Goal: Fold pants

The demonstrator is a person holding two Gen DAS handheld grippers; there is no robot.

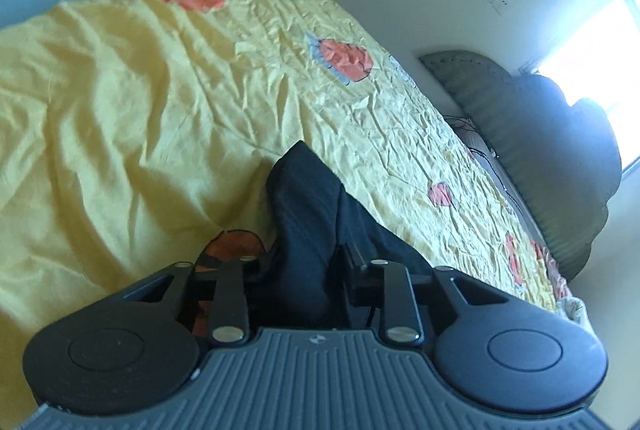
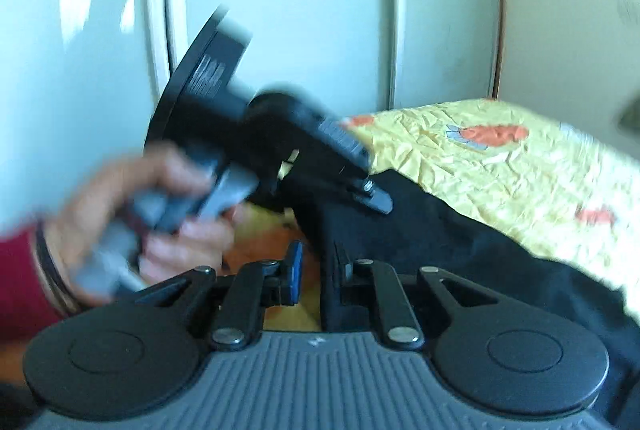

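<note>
The dark navy pants [image 1: 316,213] hang bunched between the fingers of my left gripper [image 1: 308,266], which is shut on them above the yellow bed sheet [image 1: 140,101]. In the right wrist view the same pants [image 2: 440,242] stretch from my right gripper [image 2: 318,266] to the right over the bed. The right gripper's fingers stand a little apart with the pants' edge against the right finger [image 2: 342,262]; a grip cannot be told. The left gripper [image 2: 376,195], held by a hand [image 2: 132,205], appears blurred close ahead of the right one.
The bed has a crumpled yellow sheet with orange patches [image 2: 520,165]. A grey-green headboard and dark pillows [image 1: 552,133] stand at the bed's far right by a bright window. White wardrobe doors [image 2: 280,9] stand behind the bed.
</note>
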